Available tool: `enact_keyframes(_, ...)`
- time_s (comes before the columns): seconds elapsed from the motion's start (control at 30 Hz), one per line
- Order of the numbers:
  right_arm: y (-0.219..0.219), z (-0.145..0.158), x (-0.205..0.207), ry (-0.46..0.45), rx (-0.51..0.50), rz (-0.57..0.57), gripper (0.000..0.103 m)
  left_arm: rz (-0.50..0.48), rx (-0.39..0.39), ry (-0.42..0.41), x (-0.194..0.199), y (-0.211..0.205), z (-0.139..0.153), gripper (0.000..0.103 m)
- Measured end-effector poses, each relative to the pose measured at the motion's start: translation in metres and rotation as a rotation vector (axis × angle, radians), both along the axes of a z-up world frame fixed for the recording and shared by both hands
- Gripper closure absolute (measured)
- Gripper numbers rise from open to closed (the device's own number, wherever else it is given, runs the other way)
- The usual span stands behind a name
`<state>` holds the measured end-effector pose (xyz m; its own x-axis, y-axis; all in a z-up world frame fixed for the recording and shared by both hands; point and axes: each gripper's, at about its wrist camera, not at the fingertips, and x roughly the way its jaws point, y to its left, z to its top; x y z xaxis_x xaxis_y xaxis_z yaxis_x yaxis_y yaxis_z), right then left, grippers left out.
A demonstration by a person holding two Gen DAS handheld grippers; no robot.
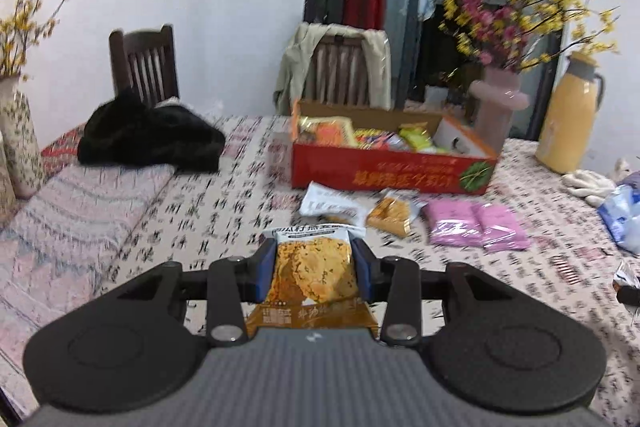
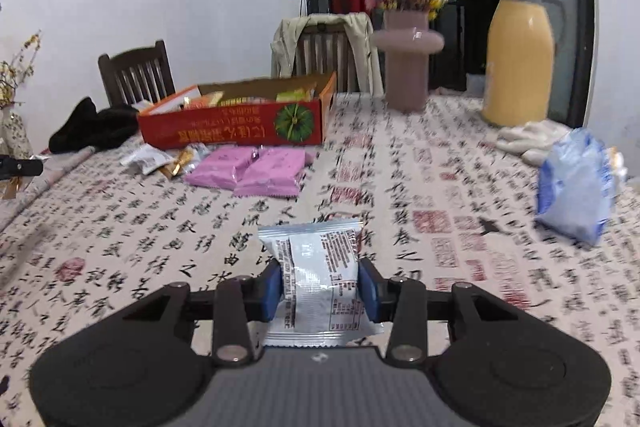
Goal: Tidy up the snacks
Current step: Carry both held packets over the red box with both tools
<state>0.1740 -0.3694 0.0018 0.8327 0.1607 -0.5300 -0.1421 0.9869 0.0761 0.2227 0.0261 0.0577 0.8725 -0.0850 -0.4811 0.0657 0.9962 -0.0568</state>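
Nearest the left wrist camera, an orange cracker packet (image 1: 316, 267) sits pinched between the blue pads of the left tongs (image 1: 316, 273), its printed face up and its far end poking out past the fingertips, clear of the counter (image 1: 180, 211). The right wrist view shows the same arrangement with a silver packet (image 2: 320, 275), back label up, clamped crosswise in the right tongs (image 2: 324, 285) above the calligraphy-print cloth. Both tongs are thus narrowed onto a snack, neither empty. The step in hand looks like the carry: each packet is lifted and faces the red cardboard box (image 1: 394, 173), which stands toward the far edge of the counter with its top open and several bright packets already inside. Just before the box's near wall lie more loose snacks: a white packet (image 1: 332, 205), a small orange one (image 1: 390, 213) and two pink packets (image 1: 476, 225) side by side (these are probably next in the queue). The next move, as I judge it, calls for bringing each packet over the box's near wall and above the free space among the packets, then opening the pads to let it drop; the two hands should approach apart so they do not crowd each other over the box, and stay clear of the pink vase (image 1: 498, 103) just behind its right end.
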Motion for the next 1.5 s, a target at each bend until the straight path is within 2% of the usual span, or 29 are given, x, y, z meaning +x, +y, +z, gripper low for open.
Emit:
enact_keyframes(0.17, -0.006, 0.041, -0.022, -0.072, -0.069, 0.034, 0.064, -0.08, 0.037, -0.11, -0.023, -0.003, 0.046, 0.062)
enact_keyframes(0.27, -0.011, 0.076, -0.031, -0.124, -0.111, 0.068, 0.064, -0.076, 0.082, -0.189, -0.029, 0.0, 0.079, 0.062)
enact_keyframes(0.37, -0.017, 0.115, -0.036, -0.17, -0.134, 0.098, 0.064, -0.085, 0.098, -0.213, -0.026, 0.005, 0.104, 0.062)
enact_keyframes(0.47, -0.02, 0.154, -0.032, -0.198, -0.167, 0.124, 0.064, -0.113, 0.079, -0.217, -0.02, 0.012, 0.128, 0.062)
enact_keyframes(0.6, -0.021, 0.199, -0.013, -0.213, -0.179, 0.153, 0.064, -0.122, 0.108, -0.236, -0.007, 0.011, 0.149, 0.062)
enact_keyframes(0.7, -0.017, 0.221, 0.01, -0.223, -0.187, 0.179, 0.064, -0.145, 0.116, -0.243, 0.008, 0.008, 0.16, 0.062)
enact_keyframes(0.8, -0.006, 0.236, 0.042, -0.221, -0.203, 0.207, 0.064, -0.173, 0.109, -0.237, 0.029, 0.003, 0.171, 0.062)
enact_keyframes(1.0, 0.024, 0.258, 0.117, -0.221, -0.265, 0.262, 0.064, -0.203, 0.052, -0.205, 0.098, -0.002, 0.193, 0.062)
enact_keyframes(1.13, 0.048, 0.261, 0.174, -0.209, -0.267, 0.309, 0.064, -0.19, 0.023, -0.19, 0.155, -0.013, 0.202, 0.062)
enact_keyframes(1.27, 0.074, 0.243, 0.239, -0.166, -0.212, 0.351, 0.064, -0.192, -0.007, -0.136, 0.221, -0.033, 0.191, 0.062)
enact_keyframes(1.37, 0.098, 0.214, 0.286, -0.13, -0.218, 0.366, 0.064, -0.214, -0.03, -0.088, 0.268, -0.051, 0.165, 0.062)
enact_keyframes(1.5, 0.125, 0.157, 0.356, -0.051, -0.239, 0.349, 0.064, -0.229, -0.049, 0.045, 0.333, -0.076, 0.107, 0.062)
